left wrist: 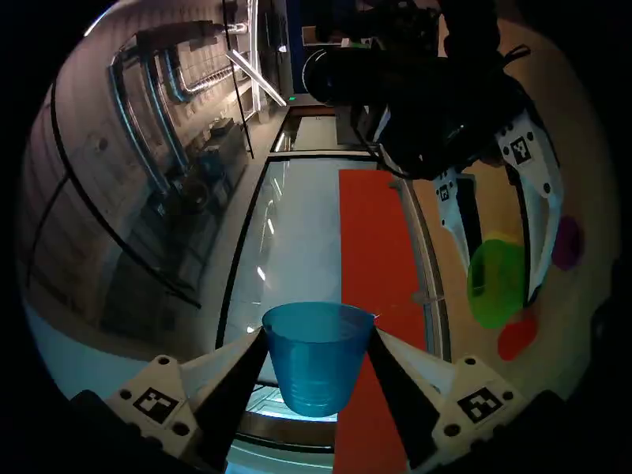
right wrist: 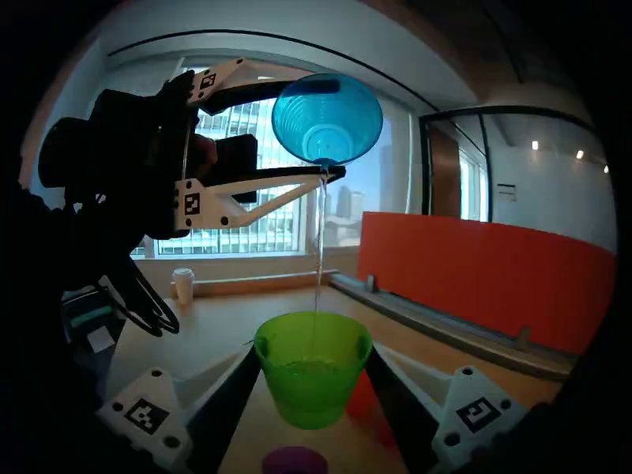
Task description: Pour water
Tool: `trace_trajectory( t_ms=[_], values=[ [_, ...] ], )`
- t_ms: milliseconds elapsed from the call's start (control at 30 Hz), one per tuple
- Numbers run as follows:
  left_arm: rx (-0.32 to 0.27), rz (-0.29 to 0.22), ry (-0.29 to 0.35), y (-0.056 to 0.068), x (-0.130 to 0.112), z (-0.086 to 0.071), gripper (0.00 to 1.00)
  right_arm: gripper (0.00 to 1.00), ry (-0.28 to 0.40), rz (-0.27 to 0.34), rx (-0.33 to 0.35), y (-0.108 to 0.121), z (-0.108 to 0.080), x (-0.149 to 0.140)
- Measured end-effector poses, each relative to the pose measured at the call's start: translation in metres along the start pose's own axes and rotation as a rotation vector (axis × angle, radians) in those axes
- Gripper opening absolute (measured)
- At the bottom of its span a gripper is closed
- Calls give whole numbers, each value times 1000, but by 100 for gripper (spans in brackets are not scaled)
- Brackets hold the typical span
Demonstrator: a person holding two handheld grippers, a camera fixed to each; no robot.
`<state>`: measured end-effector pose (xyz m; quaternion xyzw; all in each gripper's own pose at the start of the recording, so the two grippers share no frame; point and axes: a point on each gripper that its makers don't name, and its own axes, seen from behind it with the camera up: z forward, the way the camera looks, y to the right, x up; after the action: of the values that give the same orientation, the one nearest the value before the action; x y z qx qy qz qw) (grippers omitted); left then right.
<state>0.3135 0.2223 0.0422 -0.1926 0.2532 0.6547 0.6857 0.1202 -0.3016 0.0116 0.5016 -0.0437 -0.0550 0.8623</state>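
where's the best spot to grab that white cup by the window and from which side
Grip the white cup across its side wall, just below the top, coming in level from the desk side. It stands upright and seems to widen upward, and the window ledge sits close behind it.

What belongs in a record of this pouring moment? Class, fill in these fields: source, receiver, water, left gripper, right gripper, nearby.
source: blue cup, tipped over, held above the green cup
receiver: green cup, upright, some water inside
water: thin stream falling from the blue cup's rim into the green cup
left gripper: shut on the blue cup
right gripper: shut on the green cup
nearby: purple item on the table, below the green cup
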Motion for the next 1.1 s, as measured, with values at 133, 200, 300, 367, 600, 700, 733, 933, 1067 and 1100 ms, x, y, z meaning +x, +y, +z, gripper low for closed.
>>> trace_trajectory(
  t_ms=[133,200,300,367,600,700,733,933,1067,1100],
  values=[
    [0,17,2,1,2,-1,87,90,1,1,-1,1,0,1],
    [1,26,2,2,3,-1,87,91,2,1,0,1,0,1],
    [3,34,2,3,4,-2,87,91,3,1,0,1,0,1],
    [2,35,2,4,4,-2,87,91,3,1,0,1,0,1],
    [-1,25,2,3,2,1,87,90,3,0,-1,1,1,1],
    [-2,18,1,2,0,3,87,90,4,1,-2,1,1,2],
    [-2,15,0,1,-1,3,87,90,4,1,-2,1,1,2],
    [4,-41,-14,-2,-7,4,87,90,7,-2,-3,0,0,3],
    [-7,-105,-17,0,-10,5,87,90,9,-2,-5,1,0,3],
    [-10,-123,-16,1,-10,5,87,90,10,-2,-6,1,0,3]
  ],
)
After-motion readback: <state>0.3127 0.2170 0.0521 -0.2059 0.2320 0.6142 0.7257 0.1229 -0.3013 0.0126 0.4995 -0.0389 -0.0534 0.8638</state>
